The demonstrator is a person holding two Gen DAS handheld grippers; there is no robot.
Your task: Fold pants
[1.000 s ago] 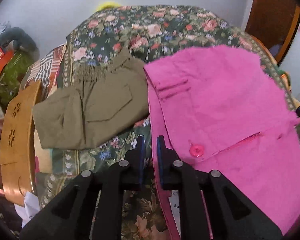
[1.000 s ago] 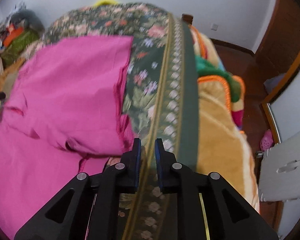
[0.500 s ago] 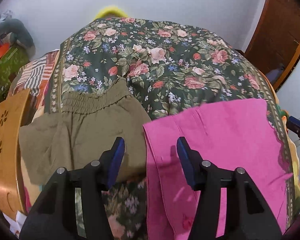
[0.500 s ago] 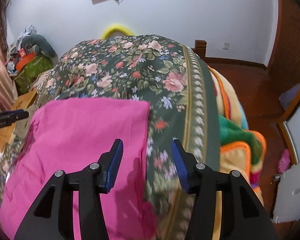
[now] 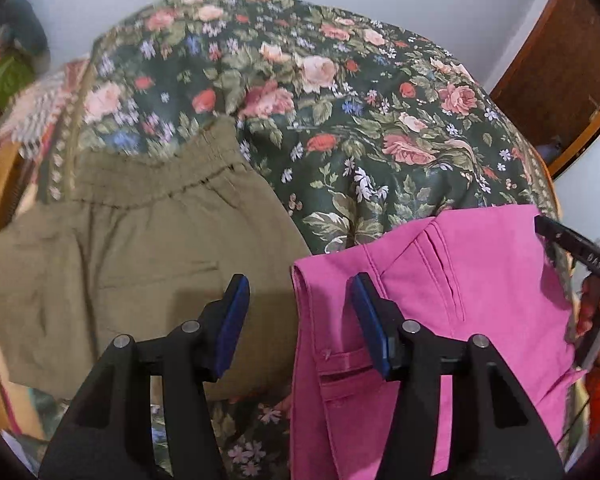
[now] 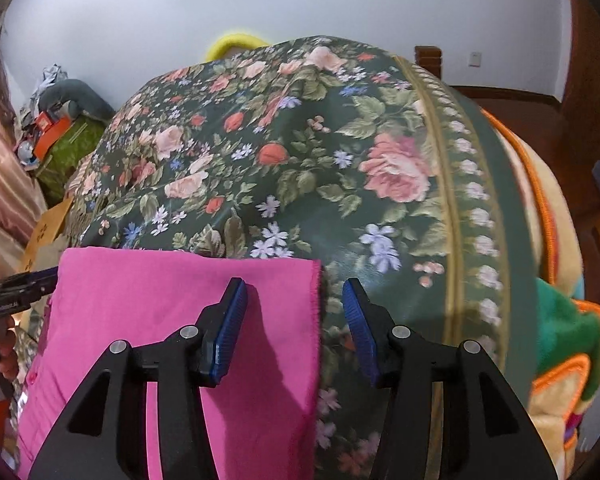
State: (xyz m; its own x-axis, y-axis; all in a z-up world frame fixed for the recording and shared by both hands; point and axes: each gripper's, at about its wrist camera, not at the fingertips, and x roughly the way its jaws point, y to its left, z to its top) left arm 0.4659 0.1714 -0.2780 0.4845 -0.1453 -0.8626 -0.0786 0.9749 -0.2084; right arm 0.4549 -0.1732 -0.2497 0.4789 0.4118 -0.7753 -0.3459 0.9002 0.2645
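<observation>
Hovering grippers [image 5: 298, 312] (apart) over pink pants [image 5: 480, 280]

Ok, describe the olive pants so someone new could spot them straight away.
Start at the bed's dark floral cover. Two folded garments lie on its near part. The olive pants are left of the pink pants, drab green with a gathered elastic waistband.

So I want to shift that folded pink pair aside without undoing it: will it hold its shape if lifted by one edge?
Probably not. The pink pants are thin cloth in loose layers, so an edge lift would likely let them droop and unfold. They look light; pushed across the floral bedspread, they would probably bunch.
</observation>
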